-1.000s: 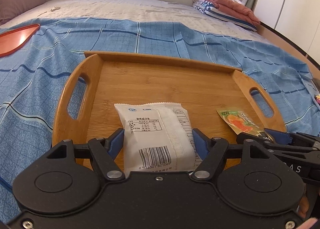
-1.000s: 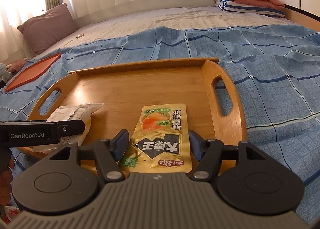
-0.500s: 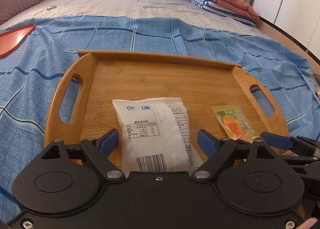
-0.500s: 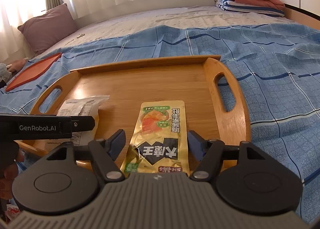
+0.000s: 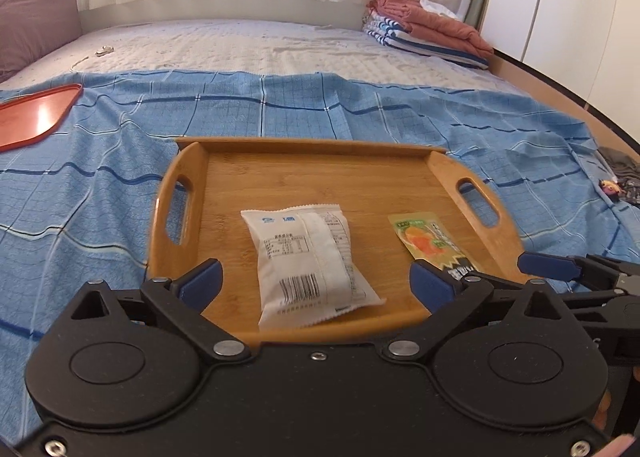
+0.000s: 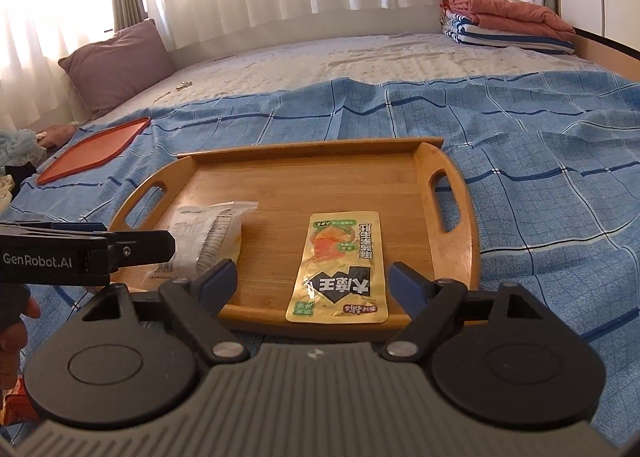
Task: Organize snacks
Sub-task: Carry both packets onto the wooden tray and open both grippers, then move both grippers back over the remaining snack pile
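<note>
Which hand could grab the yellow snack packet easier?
The right. The right gripper is lined up straight behind the yellow packet, jaws open either side. The left gripper faces the white packet instead, so it would probably have to reach across the wooden tray.

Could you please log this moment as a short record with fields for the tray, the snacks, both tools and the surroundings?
tray: wooden tray with two cut-out handles, lying on the blue checked sheet
white snack pack: flat in the tray's left part, barcode up
yellow snack pouch: flat in the tray's right part, apart from the white one
left tool: open, jaws have just been opening, clear of the pack
right tool: open, jaws have just been opening, clear of the pouch
elsewhere: red tray, folded laundry, pillow
</note>
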### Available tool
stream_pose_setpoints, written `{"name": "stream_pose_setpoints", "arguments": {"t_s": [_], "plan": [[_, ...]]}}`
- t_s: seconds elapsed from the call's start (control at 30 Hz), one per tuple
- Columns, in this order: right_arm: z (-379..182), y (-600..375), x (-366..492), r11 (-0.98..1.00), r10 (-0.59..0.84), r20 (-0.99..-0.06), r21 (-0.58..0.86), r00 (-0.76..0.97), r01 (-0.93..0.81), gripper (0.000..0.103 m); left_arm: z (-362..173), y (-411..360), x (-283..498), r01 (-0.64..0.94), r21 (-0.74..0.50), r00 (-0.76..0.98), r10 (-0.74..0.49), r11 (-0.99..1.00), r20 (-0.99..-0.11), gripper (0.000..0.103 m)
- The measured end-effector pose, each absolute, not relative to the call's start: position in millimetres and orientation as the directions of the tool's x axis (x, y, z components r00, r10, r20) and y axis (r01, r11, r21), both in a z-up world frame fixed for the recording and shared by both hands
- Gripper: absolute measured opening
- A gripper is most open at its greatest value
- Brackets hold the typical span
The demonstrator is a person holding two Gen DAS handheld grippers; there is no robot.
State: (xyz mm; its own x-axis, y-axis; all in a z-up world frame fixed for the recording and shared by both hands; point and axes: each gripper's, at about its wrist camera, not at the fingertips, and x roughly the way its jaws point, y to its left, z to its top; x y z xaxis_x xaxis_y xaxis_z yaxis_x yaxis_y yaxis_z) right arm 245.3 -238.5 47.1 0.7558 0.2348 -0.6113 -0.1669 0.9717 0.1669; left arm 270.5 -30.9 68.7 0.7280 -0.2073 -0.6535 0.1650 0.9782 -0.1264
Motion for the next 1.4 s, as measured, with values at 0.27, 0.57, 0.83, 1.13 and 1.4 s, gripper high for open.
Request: {"name": "stream_pose_setpoints", "arguments": {"t_s": [0.27, 0.57, 0.83, 1.13, 1.4], "plan": [[63, -242, 197, 0.970, 0.241, -0.592, 0.162, 0.770, -0.179, 0.092, 88, -21, 206, 0.184, -0.070, 0.783, -0.189, 0.980, -0.592, 0.101], [61, -244, 139, 0.972, 0.236, -0.566, 0.141, 0.790, -0.190, 0.095, 89, -11, 144, 0.153, -0.117, 0.830, -0.192, 0.981, -0.524, 0.103], [54, -242, 99, 0.972, 0.234, -0.562, 0.139, 0.794, -0.189, 0.095, 74, -4, 100, 0.134, -0.130, 0.847, -0.182, 0.982, -0.499, 0.103], [46, -239, 58, 0.986, 0.166, -0.494, 0.061, 0.853, -0.157, 0.096, 52, 12, 67, 0.102, -0.109, 0.852, -0.143, 0.989, -0.504, 0.103], [33, -240, 40, 0.983, 0.179, -0.496, 0.055, 0.850, -0.175, 0.096, 36, 30, 56, 0.058, -0.046, 0.856, -0.074, 0.997, -0.512, 0.103]]}}
